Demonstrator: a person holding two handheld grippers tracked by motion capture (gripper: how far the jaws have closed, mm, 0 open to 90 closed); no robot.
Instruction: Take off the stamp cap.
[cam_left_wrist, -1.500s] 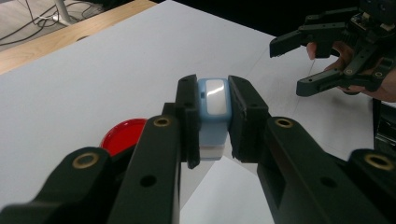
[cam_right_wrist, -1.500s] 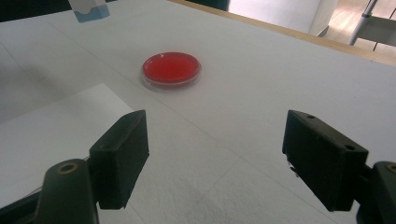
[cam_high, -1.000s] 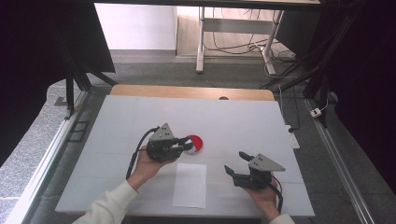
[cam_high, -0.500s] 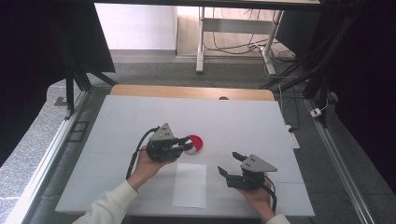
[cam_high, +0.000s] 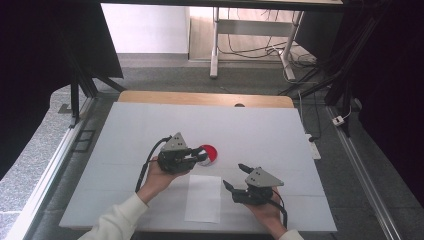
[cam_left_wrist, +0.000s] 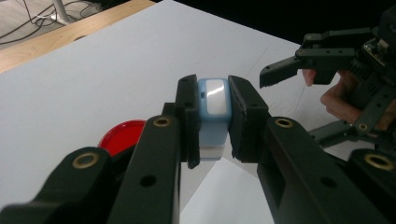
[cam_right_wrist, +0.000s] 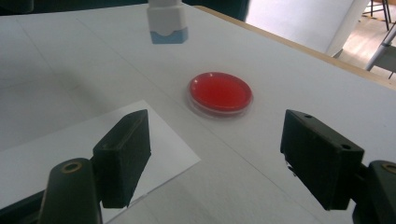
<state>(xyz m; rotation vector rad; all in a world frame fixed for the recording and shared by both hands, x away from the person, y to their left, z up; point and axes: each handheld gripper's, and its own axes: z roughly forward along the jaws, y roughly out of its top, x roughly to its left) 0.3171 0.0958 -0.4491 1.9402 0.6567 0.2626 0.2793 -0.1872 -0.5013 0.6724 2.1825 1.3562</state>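
My left gripper is shut on a small blue-and-white block, held just above the table beside a round red dish. In the right gripper view the block hangs at the top, with the red dish lying flat on the white table behind my right gripper. That right gripper is open with nothing between its jaws, just right of a white paper sheet. One of its fingers shows in the left gripper view, pointing toward the block.
The white table top ends in a wooden strip at the far edge. Black frame posts stand at the left, and a rail runs along the right. A cable trails from the left gripper.
My right gripper has slid left across the table toward the paper sheet and the other hand. The left gripper and its block have stayed where they were.
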